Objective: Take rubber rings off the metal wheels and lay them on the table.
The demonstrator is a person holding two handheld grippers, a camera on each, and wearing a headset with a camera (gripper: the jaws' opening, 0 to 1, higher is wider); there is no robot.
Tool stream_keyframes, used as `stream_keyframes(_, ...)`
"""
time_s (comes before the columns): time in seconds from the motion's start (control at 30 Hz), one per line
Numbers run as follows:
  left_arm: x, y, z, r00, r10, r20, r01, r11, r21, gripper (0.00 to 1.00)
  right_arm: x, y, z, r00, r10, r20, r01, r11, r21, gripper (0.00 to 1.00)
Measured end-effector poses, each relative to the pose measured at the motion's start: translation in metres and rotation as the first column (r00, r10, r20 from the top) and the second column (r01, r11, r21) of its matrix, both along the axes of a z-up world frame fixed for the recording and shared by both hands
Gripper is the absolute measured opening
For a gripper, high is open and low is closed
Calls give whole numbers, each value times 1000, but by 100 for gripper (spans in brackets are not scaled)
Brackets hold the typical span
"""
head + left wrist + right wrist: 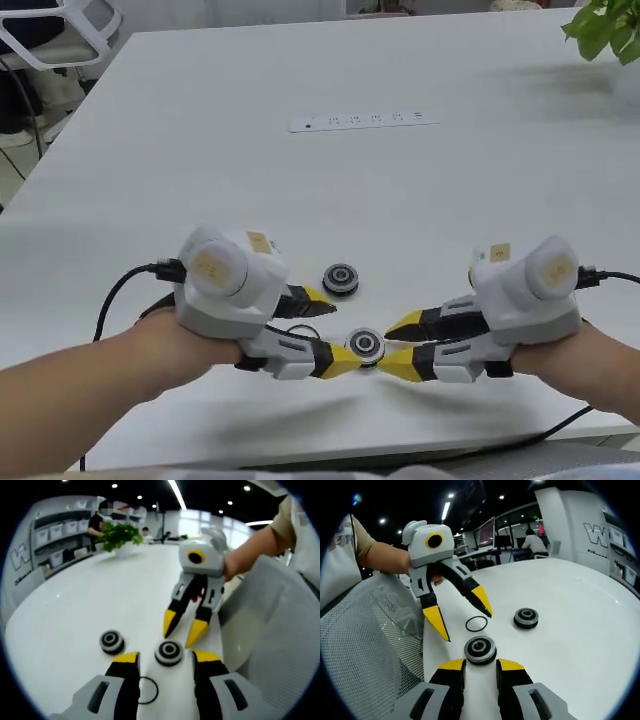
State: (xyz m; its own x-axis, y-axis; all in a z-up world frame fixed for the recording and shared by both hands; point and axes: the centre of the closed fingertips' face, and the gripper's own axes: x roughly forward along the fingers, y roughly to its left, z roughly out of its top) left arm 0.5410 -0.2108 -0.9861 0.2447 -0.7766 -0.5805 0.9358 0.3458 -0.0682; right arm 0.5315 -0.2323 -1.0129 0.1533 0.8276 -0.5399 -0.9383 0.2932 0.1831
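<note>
Left gripper fingers released and spread wide. Metal wheel sits on white surface just ahead, between fingertips, not gripped. Loose rubber ring lies flat between left fingers, behind tips. Right gripper fingers also released, tips just short of same wheel. Second wheel beyond, apart.

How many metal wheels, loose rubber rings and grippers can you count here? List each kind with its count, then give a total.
Metal wheels: 2 (near wheel, far wheel)
Loose rubber rings: 1 (loose ring)
Grippers: 2 (left gripper, right gripper)
Total: 5
</note>
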Motion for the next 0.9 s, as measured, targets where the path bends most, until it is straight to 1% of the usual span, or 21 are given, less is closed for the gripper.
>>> stream_keyframes(0.2,-3,-6,-4,1000,-15,-4,15,1000,4,38,0,3,-1,1000,6,5,-6,1000,-2,20)
stream_keyframes(0.33,-3,-9,-6,1000,-20,-9,20,1000,5,33,1,3,-2,1000,4,9,-4,1000,-6,19)
stream_keyframes(0.43,-4,-12,-7,1000,-23,-12,23,1000,-1,30,1,2,-3,1000,3,11,-3,1000,-10,18)
stream_keyframes(0.57,-5,-14,-11,999,-30,-12,30,1000,8,27,0,1,-5,1000,0,13,0,1000,-11,17)
stream_keyframes(0.67,-5,-16,-13,999,-32,-12,32,999,15,25,0,1,-5,1000,0,17,0,1000,-11,14)
stream_keyframes(0.8,-6,-18,-14,999,-38,-4,38,999,15,20,1,1,-5,1000,-5,17,5,1000,-9,14)
stream_keyframes(0.83,-6,-18,-15,999,-40,-5,40,999,22,20,1,1,-5,1000,-5,17,6,1000,-9,14)
stream_keyframes(0.87,-6,-18,-15,999,-44,11,43,999,25,20,0,1,-5,1000,-5,19,5,1000,-9,13)
stream_keyframes(0.9,-5,-18,-15,999,-45,21,44,999,28,19,0,1,-5,1000,-4,20,4,1000,-9,13)
